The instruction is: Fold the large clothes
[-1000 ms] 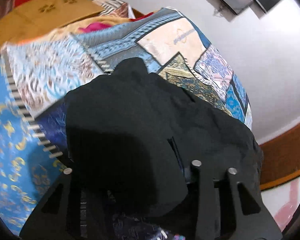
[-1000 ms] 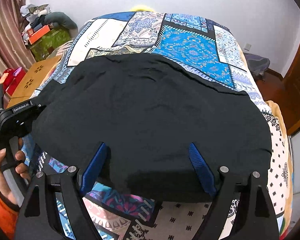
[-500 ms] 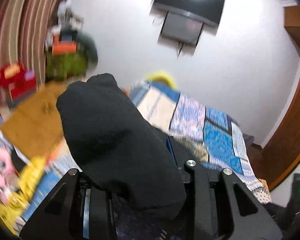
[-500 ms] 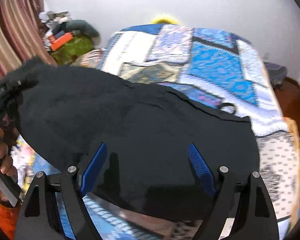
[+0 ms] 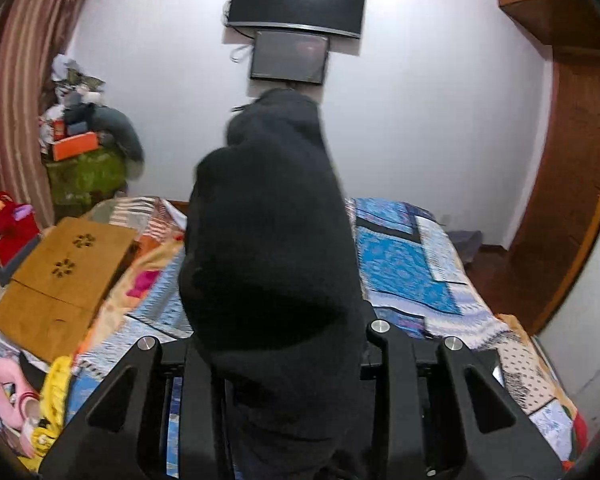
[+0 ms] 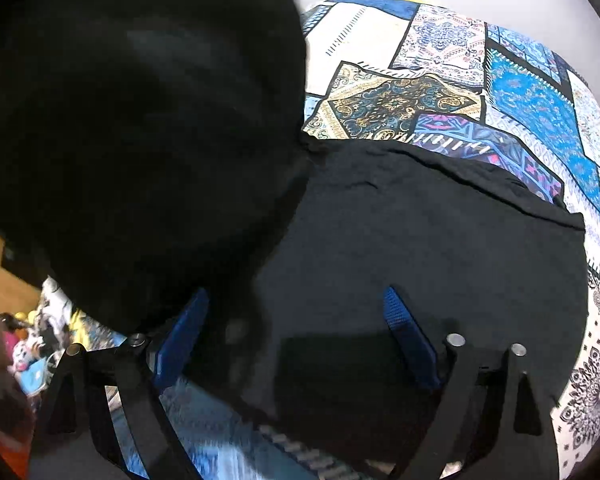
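While left hand-held gripper [image 5: 284, 360] clamps black garment [image 5: 268, 240] aloft | right hand-held gripper [image 6: 296, 336] gapes above it

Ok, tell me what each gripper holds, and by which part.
Left gripper: black garment, lifted by one side edge. Right gripper: open, holding nothing.

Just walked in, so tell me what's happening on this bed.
A person is folding a large black garment on a bed covered with a patchwork bedspread. The left hand-held gripper is shut on one end of the garment and holds it up in the air, so the cloth bunches over its fingers. The right hand-held gripper is open, hovering over the part that lies flat on the bed. The lifted part looks set to go over the flat part.
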`<control>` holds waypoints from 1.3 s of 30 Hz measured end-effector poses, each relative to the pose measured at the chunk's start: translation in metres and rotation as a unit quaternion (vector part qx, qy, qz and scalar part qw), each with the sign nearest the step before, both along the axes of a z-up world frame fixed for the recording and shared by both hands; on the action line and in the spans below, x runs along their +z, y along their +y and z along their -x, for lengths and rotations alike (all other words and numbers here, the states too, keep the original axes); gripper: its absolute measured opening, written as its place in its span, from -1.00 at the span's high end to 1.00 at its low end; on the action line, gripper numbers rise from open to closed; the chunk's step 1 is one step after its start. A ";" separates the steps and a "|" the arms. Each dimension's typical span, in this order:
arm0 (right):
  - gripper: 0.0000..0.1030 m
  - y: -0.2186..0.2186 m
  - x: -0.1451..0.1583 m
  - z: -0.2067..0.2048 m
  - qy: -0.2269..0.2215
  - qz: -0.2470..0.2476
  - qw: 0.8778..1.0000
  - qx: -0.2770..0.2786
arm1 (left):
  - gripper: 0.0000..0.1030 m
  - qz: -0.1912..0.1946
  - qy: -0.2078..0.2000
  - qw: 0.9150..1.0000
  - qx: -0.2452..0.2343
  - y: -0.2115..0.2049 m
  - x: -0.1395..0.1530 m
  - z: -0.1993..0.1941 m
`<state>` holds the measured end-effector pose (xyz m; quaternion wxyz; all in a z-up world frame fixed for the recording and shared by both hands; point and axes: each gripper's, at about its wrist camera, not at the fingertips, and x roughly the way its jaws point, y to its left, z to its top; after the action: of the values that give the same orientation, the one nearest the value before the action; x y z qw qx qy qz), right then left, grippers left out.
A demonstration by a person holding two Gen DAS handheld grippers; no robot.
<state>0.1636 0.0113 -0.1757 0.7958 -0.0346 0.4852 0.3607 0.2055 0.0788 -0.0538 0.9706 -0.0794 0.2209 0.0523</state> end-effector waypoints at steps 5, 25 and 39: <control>-0.69 -0.073 0.016 0.004 -0.019 -0.020 0.996 -0.081 | 0.39 -0.003 0.014 0.999 -0.051 -0.041 -0.004 -0.015; -0.69 -0.238 0.022 0.029 -0.014 -0.012 0.961 -0.275 | -0.40 -0.083 0.207 0.948 -0.226 -0.151 -0.095 -0.020; -0.69 -0.193 0.071 0.026 -0.076 -0.062 0.971 -0.220 | -0.69 -0.045 0.138 0.975 -0.167 -0.071 -0.034 0.013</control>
<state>0.1375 -0.1812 -0.1051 0.8907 0.0951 0.3955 0.2028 0.1924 0.0079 -0.0881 0.9285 0.0100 0.3599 -0.0905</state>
